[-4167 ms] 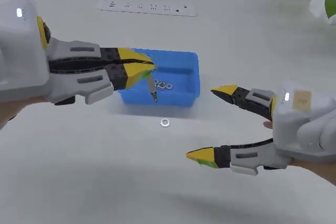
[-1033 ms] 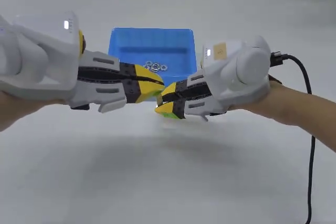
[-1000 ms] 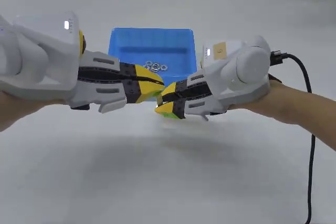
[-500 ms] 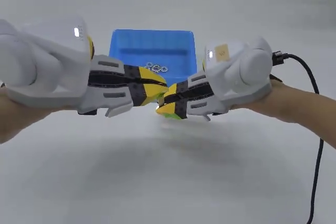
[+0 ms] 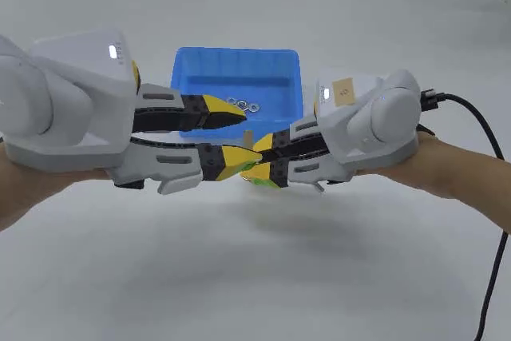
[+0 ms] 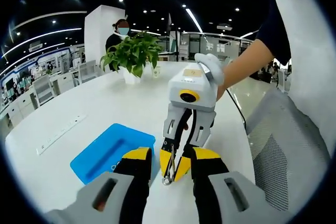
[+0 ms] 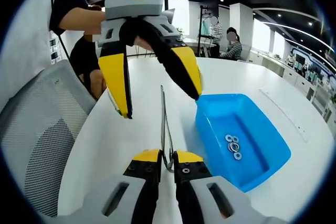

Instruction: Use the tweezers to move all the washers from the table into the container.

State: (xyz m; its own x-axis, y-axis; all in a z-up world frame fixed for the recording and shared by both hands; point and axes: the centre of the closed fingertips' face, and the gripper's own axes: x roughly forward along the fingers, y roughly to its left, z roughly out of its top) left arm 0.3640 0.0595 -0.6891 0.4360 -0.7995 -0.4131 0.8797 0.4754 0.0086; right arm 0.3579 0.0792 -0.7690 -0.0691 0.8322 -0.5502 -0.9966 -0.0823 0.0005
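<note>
Tweezers (image 7: 164,121) in your R gripper (image 7: 167,157).
R jaws pinched on them; your L gripper (image 5: 249,135) jaws wide; washers (image 5: 245,105) in blue container (image 5: 239,69).

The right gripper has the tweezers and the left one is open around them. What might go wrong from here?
1. The right gripper pinches the tweezers with just its jaw tips, so they may pivot or slip out.
2. The left gripper has its open jaws flanking the tweezers; pulling away might knock them loose.
3. Both grippers hang near the container wall and might nudge it.
</note>
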